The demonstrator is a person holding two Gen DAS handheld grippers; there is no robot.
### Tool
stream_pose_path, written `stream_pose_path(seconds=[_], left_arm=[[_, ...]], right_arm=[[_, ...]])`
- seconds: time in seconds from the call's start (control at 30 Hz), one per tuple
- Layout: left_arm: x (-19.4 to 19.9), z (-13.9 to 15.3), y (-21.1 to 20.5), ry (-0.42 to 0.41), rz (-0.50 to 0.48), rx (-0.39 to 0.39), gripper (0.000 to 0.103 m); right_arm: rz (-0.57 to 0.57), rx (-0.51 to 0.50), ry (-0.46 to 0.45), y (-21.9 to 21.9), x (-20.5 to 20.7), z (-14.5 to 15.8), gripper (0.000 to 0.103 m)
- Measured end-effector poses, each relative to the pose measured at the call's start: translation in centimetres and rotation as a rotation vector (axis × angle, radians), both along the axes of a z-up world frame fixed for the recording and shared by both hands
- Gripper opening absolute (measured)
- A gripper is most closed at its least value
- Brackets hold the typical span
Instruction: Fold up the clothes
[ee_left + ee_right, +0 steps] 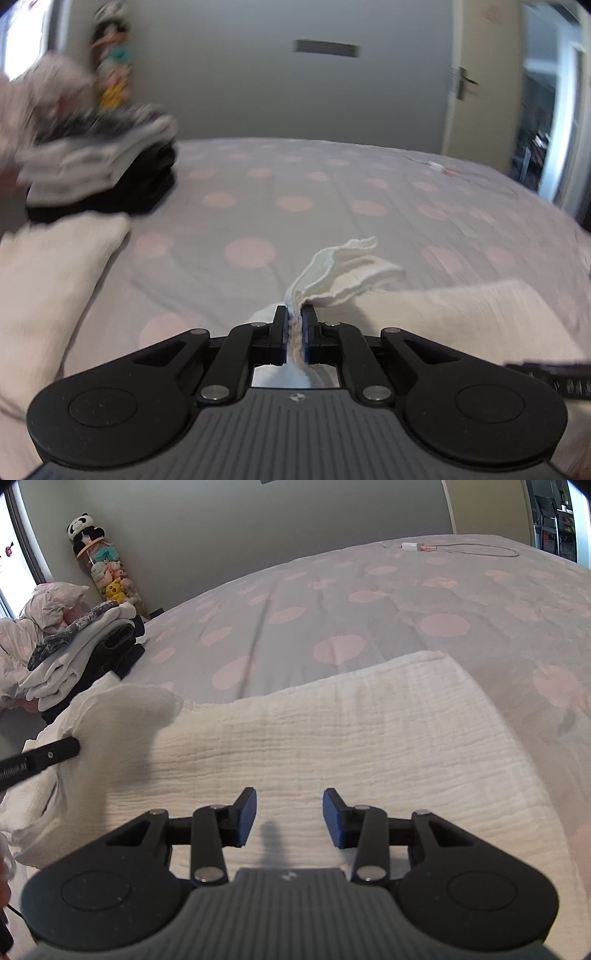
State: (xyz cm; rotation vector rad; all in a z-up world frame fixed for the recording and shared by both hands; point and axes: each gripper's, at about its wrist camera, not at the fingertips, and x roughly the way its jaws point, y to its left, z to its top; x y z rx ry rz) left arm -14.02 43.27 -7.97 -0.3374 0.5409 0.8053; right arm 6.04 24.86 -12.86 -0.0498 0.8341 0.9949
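Note:
A white crinkled muslin cloth lies spread on the bed in front of me. My left gripper is shut on a bunched corner of it, and the cloth's edge fans out past the fingertips, lifted off the bed. In the right wrist view one black finger of that gripper shows at the left with the raised corner. My right gripper hovers open just over the near part of the cloth, with nothing between its blue pads.
The bed cover is grey with pink dots. A stack of folded clothes sits at the far left. A white charger and cable lie at the far edge. A tube of plush toys stands by the wall, and a door is at the right.

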Motion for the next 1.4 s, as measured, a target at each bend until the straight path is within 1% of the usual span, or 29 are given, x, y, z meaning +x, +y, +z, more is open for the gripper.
stream_pose_path(seconds=[0.07, 0.17, 0.2, 0.23, 0.27, 0.37, 0.4, 0.47, 0.57, 0.63, 0.67, 0.73, 0.83, 0.9, 0.93, 1.0, 1.03, 1.1, 1.23, 1.3, 1.33, 1.37, 1.4], left_arm=[[-1.4, -0.4, 2.5, -0.051, 0.070, -0.106, 0.009], [-3.5, -1.4, 6.0, -0.135, 0.159, -0.269, 0.014], [-4.2, -1.7, 6.8, -0.161, 0.182, -0.306, 0.022], [-4.8, -1.9, 7.5, -0.177, 0.203, -0.335, 0.026], [-5.4, -2.0, 7.7, -0.192, 0.223, -0.354, 0.033], [-7.1, -1.8, 8.2, -0.247, 0.246, -0.395, 0.060], [-7.5, -1.6, 8.0, -0.259, 0.256, -0.409, 0.061], [-8.3, -1.3, 7.6, -0.262, 0.271, -0.430, 0.062], [-9.4, -0.8, 6.7, -0.240, 0.287, -0.455, 0.062], [-10.0, -0.4, 5.6, -0.194, 0.305, -0.439, 0.062], [-10.2, -0.2, 5.0, -0.172, 0.311, -0.424, 0.060], [-10.3, 0.2, 4.1, -0.151, 0.313, -0.402, 0.056], [-10.2, 0.6, 2.8, -0.129, 0.317, -0.380, 0.056], [-10.1, 0.6, 2.7, -0.083, 0.321, -0.406, 0.056], [-10.3, 0.4, 2.8, -0.065, 0.320, -0.437, 0.056], [-11.3, -0.3, 3.4, -0.044, 0.334, -0.536, 0.056], [-11.9, -0.7, 3.7, -0.034, 0.343, -0.587, 0.056], [-12.7, -1.5, 4.0, -0.047, 0.344, -0.653, 0.055], [-12.5, -2.8, 4.7, -0.081, 0.329, -0.729, 0.055], [-12.3, -3.7, 5.2, -0.083, 0.331, -0.758, 0.054], [-12.1, -4.1, 5.3, -0.083, 0.335, -0.766, 0.051], [-12.1, -4.2, 5.3, -0.096, 0.338, -0.760, 0.043], [-12.1, -4.2, 5.3, -0.108, 0.340, -0.754, 0.041]], right_arm=[[-0.002, 0.002, -0.001, 0.0, 0.1, 0.0, 0.044], [-0.005, 0.004, 0.001, 0.0, 0.2, -0.2, 0.044], [-0.006, 0.003, 0.003, 0.0, 0.3, -0.2, 0.044], [-0.008, 0.002, 0.004, 0.1, 0.3, -0.2, 0.044], [-0.008, 0.002, 0.005, 0.1, 0.4, -0.2, 0.044], [-0.003, 0.001, 0.001, 0.2, 0.4, -0.1, 0.044], [0.000, -0.003, -0.002, 0.3, 0.4, -0.1, 0.044], [0.004, -0.005, -0.009, 0.2, 0.3, 0.1, 0.044], [0.002, 0.010, -0.019, -0.6, 0.2, 0.8, 0.044], [0.000, 0.007, -0.029, -1.1, -0.1, 1.7, 0.044], [0.008, 0.008, -0.043, -1.5, -0.3, 2.2, 0.044], [0.018, 0.014, -0.106, -2.4, -1.2, 3.6, 0.044], [0.055, 0.038, -0.198, -4.1, -2.3, 6.0, 0.044], [0.092, 0.029, -0.215, -5.2, -2.5, 7.5, 0.045], [0.124, 0.004, -0.202, -5.7, -2.4, 8.1, 0.046], [0.155, -0.064, -0.193, -6.9, -1.9, 9.0, 0.051], [0.164, -0.115, -0.203, -7.5, -1.6, 9.1, 0.053], [0.198, -0.221, -0.241, -8.5, -1.0, 9.1, 0.053], [0.305, -0.439, -0.359, -10.0, -0.4, 7.9, 0.052], [0.353, -0.508, -0.377, -10.7, -0.2, 7.6, 0.051], [0.367, -0.528, -0.386, -10.9, -0.1, 7.6, 0.051], [0.372, -0.542, -0.394, -11.0, -0.1, 7.7, 0.051], [0.378, -0.555, -0.403, -11.0, -0.1, 7.8, 0.051]])
